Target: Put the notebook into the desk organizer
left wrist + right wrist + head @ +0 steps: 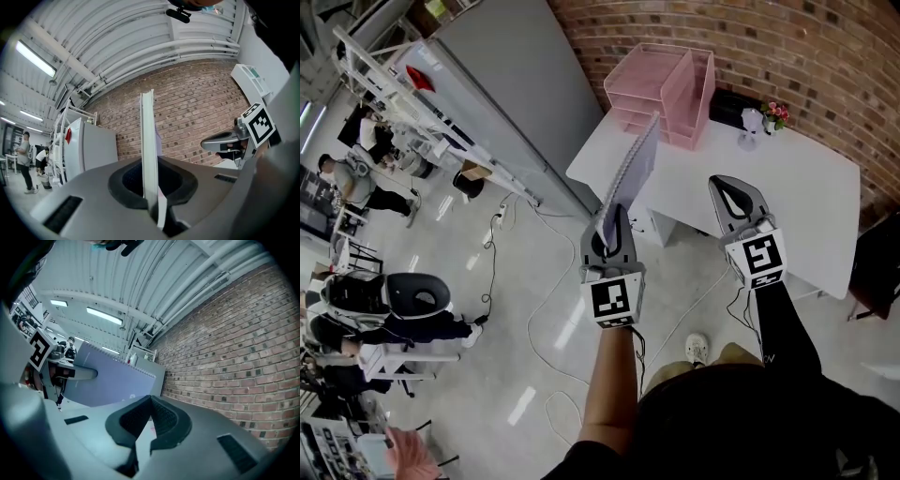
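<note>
A lavender spiral notebook (634, 167) stands on edge in the air in front of the white desk (787, 187), and my left gripper (613, 214) is shut on its lower edge. In the left gripper view the notebook (148, 140) shows edge-on, pinched between the pads of the left gripper (151, 165). The pink desk organizer (667, 86) stands at the desk's far left corner, beyond the notebook. My right gripper (727, 187) hovers over the desk's front, shut and holding nothing. In the right gripper view its jaws (150, 400) meet, with the notebook (115, 380) off to the left.
A small flower pot (776, 114) and a black object (731, 105) sit at the back of the desk against the brick wall (825, 56). A grey partition (511, 84) stands left of the desk. Cables (546, 309) trail across the floor. People sit at far left.
</note>
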`<action>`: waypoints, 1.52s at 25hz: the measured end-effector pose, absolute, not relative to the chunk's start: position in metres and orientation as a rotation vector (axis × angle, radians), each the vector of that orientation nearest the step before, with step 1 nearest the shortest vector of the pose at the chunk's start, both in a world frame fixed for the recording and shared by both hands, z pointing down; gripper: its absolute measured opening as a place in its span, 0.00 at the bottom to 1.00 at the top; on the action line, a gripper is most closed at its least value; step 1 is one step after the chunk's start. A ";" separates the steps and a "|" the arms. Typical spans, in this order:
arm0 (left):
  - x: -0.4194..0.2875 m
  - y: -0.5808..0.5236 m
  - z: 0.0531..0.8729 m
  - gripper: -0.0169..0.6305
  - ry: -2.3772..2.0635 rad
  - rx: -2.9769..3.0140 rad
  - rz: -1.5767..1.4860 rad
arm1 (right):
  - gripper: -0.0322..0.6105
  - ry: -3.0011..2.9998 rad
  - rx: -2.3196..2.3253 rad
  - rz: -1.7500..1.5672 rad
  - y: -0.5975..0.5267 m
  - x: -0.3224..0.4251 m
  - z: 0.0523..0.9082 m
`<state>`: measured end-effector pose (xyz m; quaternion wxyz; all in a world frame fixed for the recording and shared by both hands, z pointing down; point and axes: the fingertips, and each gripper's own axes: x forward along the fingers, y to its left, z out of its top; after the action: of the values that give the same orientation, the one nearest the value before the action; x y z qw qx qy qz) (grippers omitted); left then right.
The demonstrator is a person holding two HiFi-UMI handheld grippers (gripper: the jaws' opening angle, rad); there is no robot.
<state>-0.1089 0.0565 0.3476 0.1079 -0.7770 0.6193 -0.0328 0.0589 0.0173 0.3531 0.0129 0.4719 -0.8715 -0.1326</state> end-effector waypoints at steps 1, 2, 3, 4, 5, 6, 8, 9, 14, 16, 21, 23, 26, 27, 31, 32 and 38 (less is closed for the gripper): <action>-0.107 0.053 0.347 0.09 1.821 -2.289 -0.090 | 0.08 -2.717 1.472 -0.417 0.014 0.061 0.352; -0.106 0.050 0.347 0.09 1.819 -2.291 -0.083 | 0.08 -2.718 1.475 -0.421 0.011 0.062 0.352; -0.104 0.047 0.346 0.09 1.818 -2.293 -0.075 | 0.08 -2.718 1.479 -0.424 0.009 0.065 0.352; -0.103 0.044 0.345 0.09 1.816 -2.294 -0.067 | 0.08 -2.717 1.485 -0.426 0.006 0.068 0.352; -0.102 0.042 0.344 0.09 1.815 -2.294 -0.061 | 0.08 -2.716 1.492 -0.426 0.004 0.070 0.351; -0.101 0.039 0.344 0.09 1.813 -2.294 -0.057 | 0.08 -2.715 1.499 -0.424 0.001 0.072 0.351; -0.100 0.036 0.342 0.09 1.809 -2.297 -0.052 | 0.08 -2.712 1.509 -0.418 -0.002 0.075 0.352; -0.100 0.035 0.342 0.09 1.807 -2.298 -0.052 | 0.08 -2.710 1.511 -0.417 -0.002 0.075 0.352; -0.105 0.028 0.338 0.09 1.806 -2.295 -0.051 | 0.08 -2.712 1.517 -0.426 -0.010 0.071 0.348; -0.108 0.024 0.337 0.09 1.804 -2.296 -0.047 | 0.08 -2.710 1.523 -0.429 -0.013 0.069 0.347; -0.116 0.004 0.335 0.09 1.793 -2.308 -0.034 | 0.08 -2.700 1.546 -0.428 -0.032 0.065 0.346; -0.121 -0.007 0.336 0.09 1.786 -2.320 -0.030 | 0.08 -2.692 1.557 -0.423 -0.042 0.062 0.348; -0.128 -0.029 0.338 0.09 1.769 -2.344 -0.023 | 0.08 -2.673 1.567 -0.424 -0.058 0.056 0.350; -0.129 -0.037 0.339 0.09 1.762 -2.352 -0.019 | 0.08 -2.665 1.573 -0.421 -0.064 0.055 0.352; -0.136 -0.074 0.337 0.09 1.728 -2.384 -0.012 | 0.08 -2.625 1.616 -0.402 -0.095 0.053 0.357; -0.138 -0.084 0.338 0.09 1.722 -2.392 -0.011 | 0.08 -2.615 1.628 -0.401 -0.103 0.051 0.357; -0.154 -0.146 0.333 0.09 1.658 -2.445 0.001 | 0.08 -2.560 1.699 -0.404 -0.153 0.036 0.350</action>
<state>-0.1538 -0.1462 0.3332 0.0935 -0.8240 0.5588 0.0002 0.0359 -0.1529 0.3504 0.0211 0.5482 -0.8259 -0.1304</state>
